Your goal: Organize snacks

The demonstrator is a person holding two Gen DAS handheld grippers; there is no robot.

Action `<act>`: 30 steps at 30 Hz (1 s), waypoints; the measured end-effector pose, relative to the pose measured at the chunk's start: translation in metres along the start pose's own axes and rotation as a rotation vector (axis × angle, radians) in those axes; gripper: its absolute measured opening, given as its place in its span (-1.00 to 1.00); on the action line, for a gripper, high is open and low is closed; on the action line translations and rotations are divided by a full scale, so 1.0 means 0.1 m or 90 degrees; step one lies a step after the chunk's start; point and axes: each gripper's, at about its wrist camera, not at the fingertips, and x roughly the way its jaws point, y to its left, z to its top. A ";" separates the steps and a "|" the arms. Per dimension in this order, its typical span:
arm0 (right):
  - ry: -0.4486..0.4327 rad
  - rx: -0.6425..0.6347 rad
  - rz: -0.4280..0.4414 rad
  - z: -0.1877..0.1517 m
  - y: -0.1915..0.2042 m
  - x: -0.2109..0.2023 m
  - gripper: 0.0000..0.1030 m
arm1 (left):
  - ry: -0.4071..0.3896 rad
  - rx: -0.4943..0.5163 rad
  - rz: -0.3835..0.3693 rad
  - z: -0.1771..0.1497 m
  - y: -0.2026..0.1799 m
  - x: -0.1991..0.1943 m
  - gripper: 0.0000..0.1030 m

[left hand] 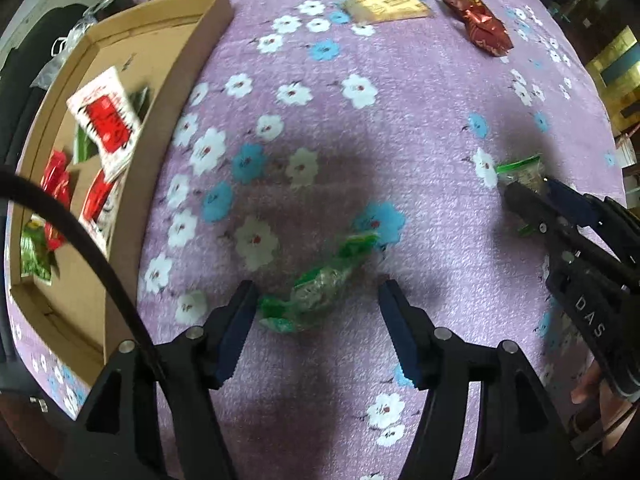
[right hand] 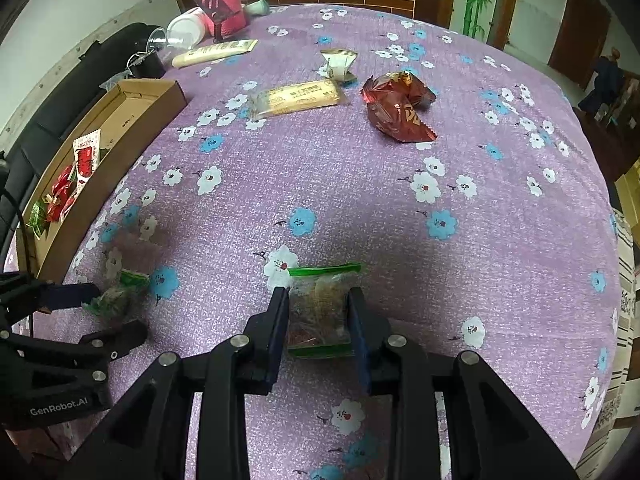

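Observation:
My left gripper (left hand: 316, 300) is open, its jaws either side of a green-wrapped snack (left hand: 320, 284) lying on the purple flowered tablecloth; it also shows in the right wrist view (right hand: 118, 294). My right gripper (right hand: 319, 312) is shut on a clear snack bag with green edges (right hand: 320, 308), seen in the left wrist view (left hand: 520, 176). A cardboard box (left hand: 168, 40) at the left holds red, white and green snack packs (left hand: 106, 120); it also shows in the right wrist view (right hand: 132, 100).
A dark red snack bag (right hand: 396, 108), a tan flat packet (right hand: 300, 96) and a small folded pouch (right hand: 338, 62) lie farther back on the table. Another long tan packet (right hand: 216, 52), a white cup and pink items sit at the far left edge.

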 end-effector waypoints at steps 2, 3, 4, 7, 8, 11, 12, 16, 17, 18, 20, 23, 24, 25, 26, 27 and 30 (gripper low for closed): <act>-0.001 0.000 0.006 0.00 -0.01 0.00 -0.39 | -0.004 0.008 -0.005 0.00 -0.05 -0.03 -0.01; -0.001 -0.002 0.008 0.00 -0.01 0.01 -0.39 | -0.007 0.018 -0.005 -0.02 -0.09 -0.04 -0.27; -0.001 -0.005 0.009 0.00 -0.01 0.01 -0.39 | -0.007 0.029 -0.010 -0.03 -0.14 -0.05 -0.47; -0.005 -0.021 0.019 0.01 0.02 0.02 -0.39 | -0.020 0.042 -0.013 -0.10 -0.18 -0.07 -0.80; -0.007 -0.024 0.022 0.01 0.02 0.02 -0.39 | -0.027 0.042 -0.019 -0.12 -0.17 -0.07 -0.80; -0.023 -0.025 0.034 0.00 0.01 0.01 -0.41 | -0.061 0.025 -0.068 -0.19 -0.05 -0.09 -0.89; -0.031 -0.020 0.037 -0.01 0.01 0.00 -0.42 | -0.074 0.020 -0.085 -0.22 0.00 -0.09 -0.89; -0.054 -0.009 0.050 -0.04 -0.01 -0.07 -0.45 | -0.109 0.011 -0.133 -0.23 0.10 -0.14 -0.90; -0.053 -0.008 0.049 -0.03 -0.02 -0.06 -0.45 | -0.119 0.012 -0.143 -0.25 0.11 -0.16 -0.90; -0.059 -0.007 0.047 -0.04 -0.02 -0.08 -0.45 | -0.127 0.016 -0.152 -0.27 0.13 -0.19 -0.90; -0.055 -0.012 0.046 -0.04 -0.01 -0.10 -0.45 | -0.133 0.018 -0.147 -0.29 0.16 -0.17 -0.90; -0.030 -0.007 0.051 -0.05 -0.04 -0.03 -0.43 | -0.113 0.015 -0.155 -0.24 0.27 -0.12 -0.91; -0.032 -0.009 0.047 -0.06 -0.03 -0.03 -0.43 | -0.112 0.017 -0.155 -0.24 0.26 -0.13 -0.91; -0.027 -0.017 0.044 -0.05 -0.02 -0.01 -0.43 | -0.109 0.015 -0.156 -0.23 0.28 -0.16 -0.91; -0.028 -0.020 0.041 -0.04 -0.01 0.00 -0.43 | -0.108 0.016 -0.153 -0.20 0.26 -0.15 -0.91; -0.029 -0.022 0.040 -0.04 0.00 0.01 -0.41 | -0.109 0.020 -0.148 -0.22 0.25 -0.16 -0.91; -0.030 -0.055 0.023 -0.01 0.08 0.04 -0.40 | -0.113 0.026 -0.137 -0.16 0.21 -0.18 -0.91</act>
